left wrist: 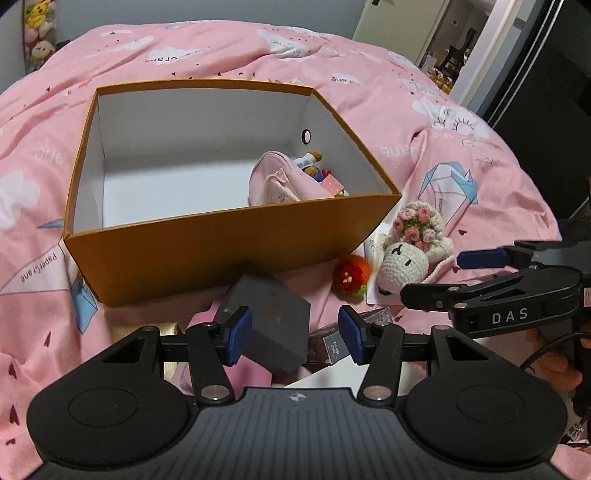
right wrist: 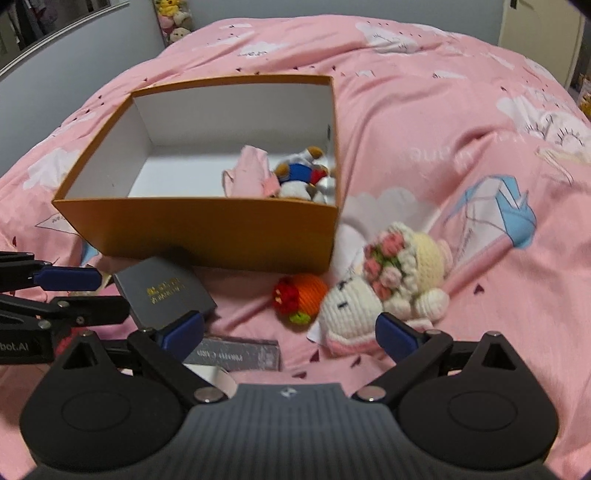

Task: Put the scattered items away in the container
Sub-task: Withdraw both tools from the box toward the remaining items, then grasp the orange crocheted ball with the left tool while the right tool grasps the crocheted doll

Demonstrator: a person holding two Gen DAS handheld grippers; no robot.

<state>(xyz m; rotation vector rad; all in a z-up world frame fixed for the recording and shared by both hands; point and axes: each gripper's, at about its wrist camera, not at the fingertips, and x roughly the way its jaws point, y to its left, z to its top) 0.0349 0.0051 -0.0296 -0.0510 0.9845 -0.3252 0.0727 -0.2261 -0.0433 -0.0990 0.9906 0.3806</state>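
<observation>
An orange open box [left wrist: 221,236] [right wrist: 207,229] sits on the pink bedspread, with a pink cloth [left wrist: 275,181] [right wrist: 247,173] and a small plush bear [right wrist: 303,173] in its right corner. In front of it lie a dark grey box [left wrist: 273,325] [right wrist: 164,293], an orange crochet ball [left wrist: 351,275] [right wrist: 301,297], a white crochet sheep [left wrist: 413,243] [right wrist: 376,291] and a clear flat case [right wrist: 236,354]. My left gripper [left wrist: 293,336] is open with the grey box between its fingers, touching the left pad. My right gripper [right wrist: 290,332] is open, low in front of the ball and sheep.
The pink bedspread [right wrist: 443,129] covers the whole bed. Stuffed toys [left wrist: 38,29] hang at the far left wall. A doorway [left wrist: 454,44] opens at the far right. A white card [left wrist: 373,273] lies under the sheep.
</observation>
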